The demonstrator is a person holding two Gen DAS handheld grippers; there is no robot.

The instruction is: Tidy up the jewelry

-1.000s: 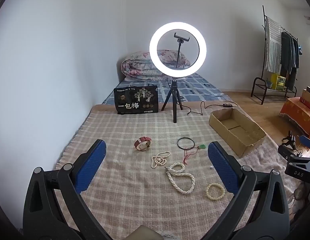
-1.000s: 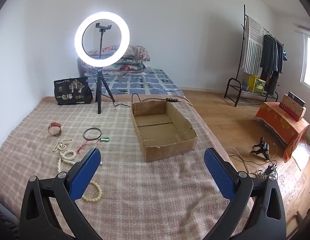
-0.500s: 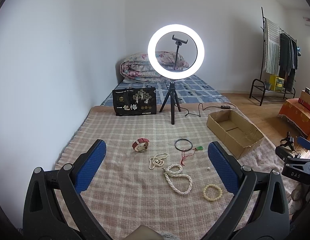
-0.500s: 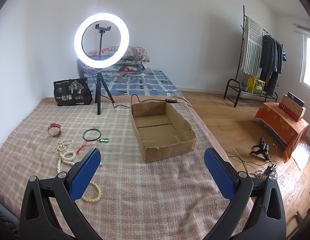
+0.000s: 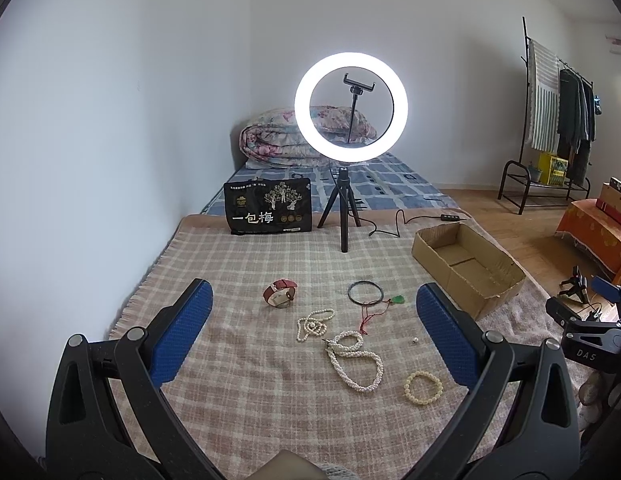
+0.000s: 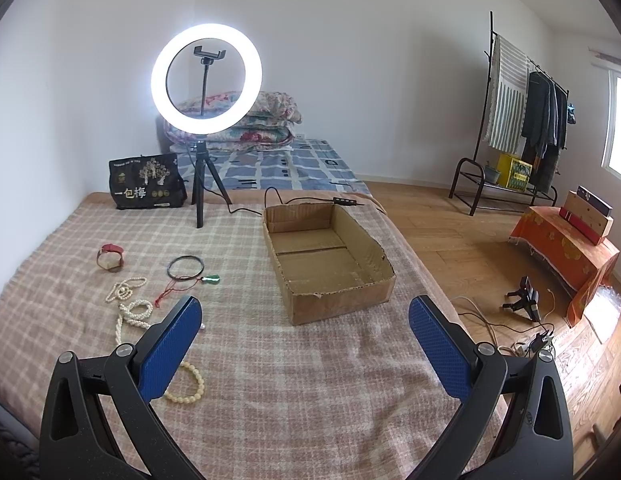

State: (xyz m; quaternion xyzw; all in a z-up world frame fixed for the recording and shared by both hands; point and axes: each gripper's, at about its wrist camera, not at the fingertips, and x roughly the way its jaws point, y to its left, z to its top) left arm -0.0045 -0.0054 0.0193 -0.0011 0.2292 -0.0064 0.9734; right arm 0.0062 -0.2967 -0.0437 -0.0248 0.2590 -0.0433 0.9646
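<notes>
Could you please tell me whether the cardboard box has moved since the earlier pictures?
No. In the right wrist view the cardboard box sits just right of the ring light tripod, at the same spacing as before.

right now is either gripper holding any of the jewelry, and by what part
Nothing is held. The left gripper and right gripper are both open with nothing between their fingers, above the blanket. The jewelry lies on it.

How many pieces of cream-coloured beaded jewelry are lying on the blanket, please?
3: a thin pearl strand nearest the watch, a thick twisted pearl necklace mid-blanket, and a bead bracelet closest to the grippers.
</notes>
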